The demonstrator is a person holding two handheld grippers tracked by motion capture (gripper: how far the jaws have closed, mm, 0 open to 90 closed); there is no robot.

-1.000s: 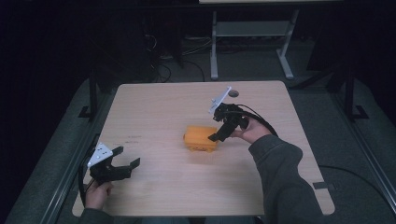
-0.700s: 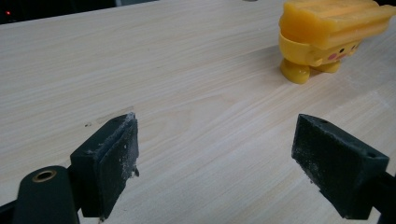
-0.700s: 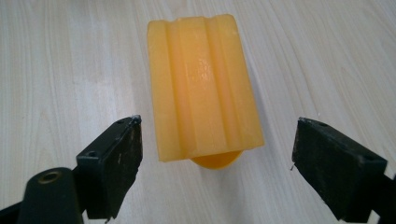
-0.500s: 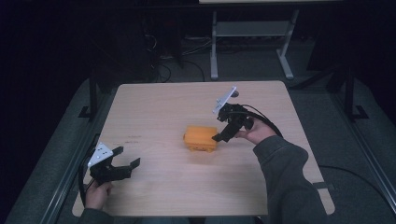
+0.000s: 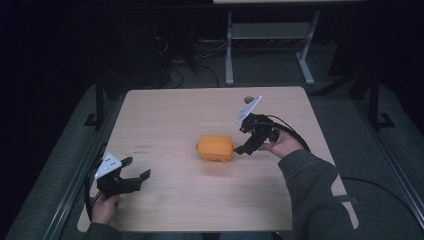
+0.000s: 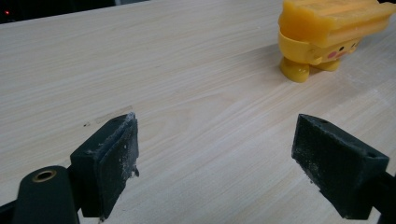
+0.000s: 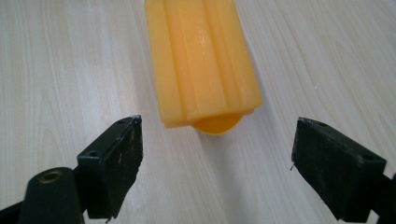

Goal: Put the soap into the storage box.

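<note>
An orange toy (image 5: 215,147) stood mid-tabletop (image 5: 165,115), its top cut off in the left gripper view and its far end in the right. The right hand-held gripper (image 5: 243,148) sat just beside it, jaws spread and empty. The left hand-held gripper (image 5: 136,170) gaped near the front-left corner, well apart.

High view: fixed, above the person's side, looking forward and down on the whole table (image 5: 165,115). Left gripper view: low, close to the tabletop, looking along its open jaws toward the yellow toy block (image 6: 327,32) at far right. Right gripper view: close, angled down on the same block between its jaws. All three share it.
</note>
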